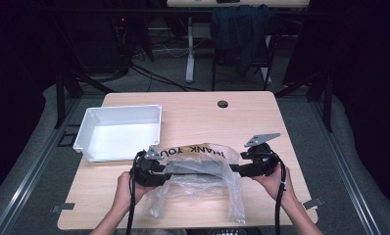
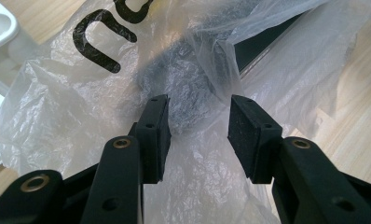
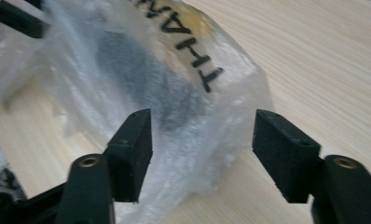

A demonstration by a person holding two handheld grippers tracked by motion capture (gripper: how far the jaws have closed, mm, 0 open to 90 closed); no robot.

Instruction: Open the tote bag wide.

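Your left gripper [image 1: 169, 169] sits at the near left of the thin clear plastic bag with black "THANK YOU" lettering [image 1: 203, 171], its jaws parted around crumpled film, gripping nothing. Your right gripper [image 1: 236, 169] meets the bag from the opposite side, jaws spread wide with a bulge of film [image 3: 197, 140] between them, unclamped. The bag lies crumpled at the near middle of the pale wooden table [image 1: 261, 112]. Beyond it, at the left, rests a white rectangular plastic tray [image 1: 87, 125].
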